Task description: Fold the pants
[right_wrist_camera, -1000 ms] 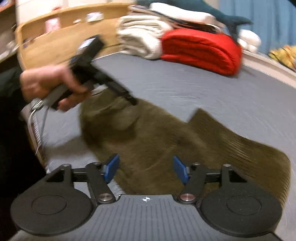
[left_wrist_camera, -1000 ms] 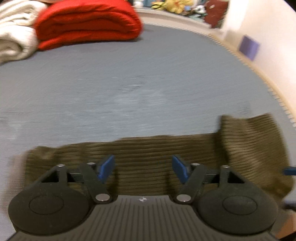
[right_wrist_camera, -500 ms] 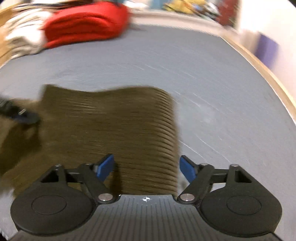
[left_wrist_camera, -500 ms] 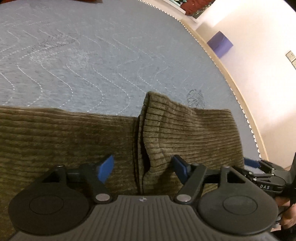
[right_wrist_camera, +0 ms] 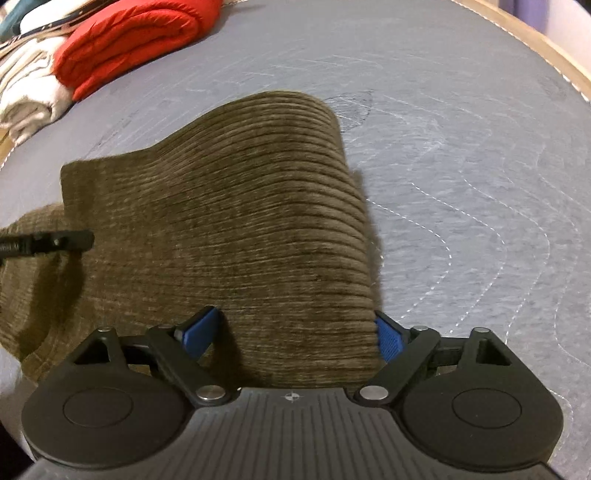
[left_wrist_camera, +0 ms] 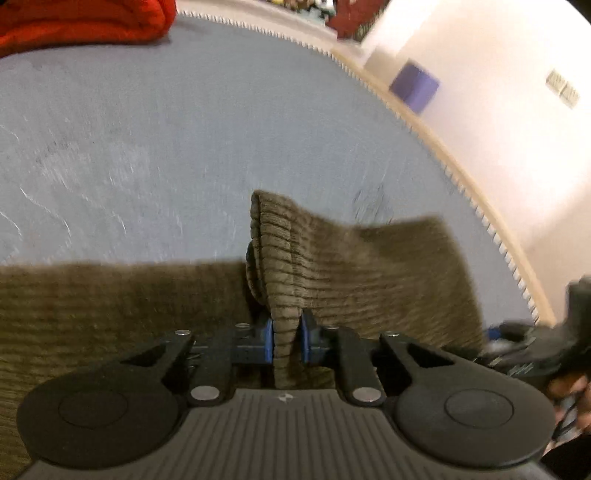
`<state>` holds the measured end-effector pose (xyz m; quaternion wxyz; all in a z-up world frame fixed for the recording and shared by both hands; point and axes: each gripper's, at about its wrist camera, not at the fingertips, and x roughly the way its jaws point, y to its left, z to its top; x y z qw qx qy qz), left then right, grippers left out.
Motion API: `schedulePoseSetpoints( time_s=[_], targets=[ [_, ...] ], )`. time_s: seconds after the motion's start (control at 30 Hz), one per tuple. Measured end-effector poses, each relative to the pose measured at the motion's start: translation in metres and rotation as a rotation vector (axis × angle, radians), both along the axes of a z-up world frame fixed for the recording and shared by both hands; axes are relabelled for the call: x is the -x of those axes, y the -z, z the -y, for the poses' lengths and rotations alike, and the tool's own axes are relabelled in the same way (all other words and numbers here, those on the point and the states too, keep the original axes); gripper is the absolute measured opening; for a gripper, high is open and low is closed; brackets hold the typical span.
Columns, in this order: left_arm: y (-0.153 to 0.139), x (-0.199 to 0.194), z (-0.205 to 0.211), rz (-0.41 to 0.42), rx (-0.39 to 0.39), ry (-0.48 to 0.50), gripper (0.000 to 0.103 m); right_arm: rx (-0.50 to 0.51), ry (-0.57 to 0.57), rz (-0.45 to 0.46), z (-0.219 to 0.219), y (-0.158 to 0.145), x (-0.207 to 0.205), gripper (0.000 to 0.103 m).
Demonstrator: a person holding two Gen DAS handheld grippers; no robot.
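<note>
- The olive-brown ribbed corduroy pants (left_wrist_camera: 369,273) are spread on a grey-blue quilted bed cover (left_wrist_camera: 184,129), which is stitched with pale wavy lines.
- In the left wrist view, a raised fold of the pants is pinched between the blue pads of the left tool (left_wrist_camera: 287,341); its jaws are closing and already press on the cloth from both sides.
- In the right wrist view, the right tool (right_wrist_camera: 291,334) is held wide, its jaws opening; an edge of the pants lies between the blue pads, and the right pad stands just beside that edge, but no squeeze of the cloth is seen.
- A folded bright red blanket (right_wrist_camera: 136,33) is placed at the far end of the bed, with folded white and cream cloths (right_wrist_camera: 26,92) just beside it.
- The bed is bordered by a light wooden frame (left_wrist_camera: 461,162), behind which a pale wall (left_wrist_camera: 498,74) is seen.
- A small purple block (left_wrist_camera: 413,86) is seen near the wall.
- The pictures are partly blurred.
</note>
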<state>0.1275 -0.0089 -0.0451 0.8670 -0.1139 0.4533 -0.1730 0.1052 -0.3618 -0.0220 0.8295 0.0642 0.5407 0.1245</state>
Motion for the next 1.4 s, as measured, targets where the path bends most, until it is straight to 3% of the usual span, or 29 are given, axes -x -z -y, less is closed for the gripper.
schedulePoseSetpoints(
  time_s=[0.1, 0.2, 0.27, 0.33, 0.47, 0.57, 0.67, 0.8, 0.87, 0.9, 0.93, 1.0, 1.1, 1.23, 1.3, 1.4],
  targets=[
    [-0.036, 0.008, -0.015, 0.095, -0.023, -0.056, 0.015, -0.023, -0.001, 0.012, -0.002, -0.005, 0.005, 0.090],
    [-0.034, 0.004, -0.038, 0.042, -0.034, -0.155, 0.017, -0.042, -0.031, 0.025, -0.009, -0.011, 0.010, 0.089],
    [-0.008, -0.003, -0.041, -0.066, -0.078, -0.142, 0.027, -0.041, -0.056, 0.018, -0.014, -0.011, 0.013, 0.089],
    [0.000, -0.003, -0.043, -0.081, -0.159, -0.185, 0.052, -0.014, -0.082, 0.005, -0.022, -0.007, 0.017, 0.088],
    [-0.030, 0.013, -0.039, 0.106, -0.267, -0.231, 0.053, 0.015, -0.098, -0.011, -0.030, -0.004, 0.020, 0.088],
    [-0.045, 0.028, -0.026, 0.209, -0.277, -0.193, 0.053, 0.018, -0.094, -0.014, -0.031, -0.004, 0.019, 0.086],
    [-0.043, 0.035, -0.013, 0.231, -0.252, -0.108, 0.052, 0.023, -0.083, -0.011, -0.033, -0.007, 0.021, 0.076],
    [-0.028, 0.040, 0.003, 0.228, -0.292, 0.020, 0.033, 0.031, -0.075, 0.005, -0.037, -0.013, 0.021, 0.052],
    [-0.004, 0.028, 0.004, 0.129, -0.391, 0.063, 0.033, 0.034, -0.068, 0.016, -0.036, -0.016, 0.018, 0.041],
    [0.010, 0.021, -0.001, 0.076, -0.445, 0.044, 0.039, 0.031, -0.064, 0.021, -0.036, -0.018, 0.018, 0.036],
    [0.020, 0.017, -0.010, 0.038, -0.444, 0.003, 0.048, 0.026, -0.060, 0.025, -0.033, -0.022, 0.022, 0.034],
    [0.013, 0.014, -0.013, 0.033, -0.423, -0.038, 0.048, 0.013, -0.057, 0.037, -0.032, -0.027, 0.023, 0.031],
    [-0.015, 0.030, 0.001, 0.184, -0.515, -0.065, 0.048, 0.013, -0.059, 0.045, -0.031, -0.029, 0.026, 0.031],
    [-0.035, 0.039, 0.005, 0.285, -0.453, -0.079, 0.048, 0.018, -0.060, 0.028, -0.028, -0.022, 0.026, 0.039],
    [-0.034, 0.040, 0.007, 0.286, -0.414, -0.036, 0.047, 0.045, -0.066, 0.007, -0.030, -0.018, 0.026, 0.057],
    [-0.012, 0.032, 0.016, 0.165, -0.393, 0.089, 0.036, 0.049, -0.070, -0.022, -0.033, -0.012, 0.025, 0.065]
  ],
)
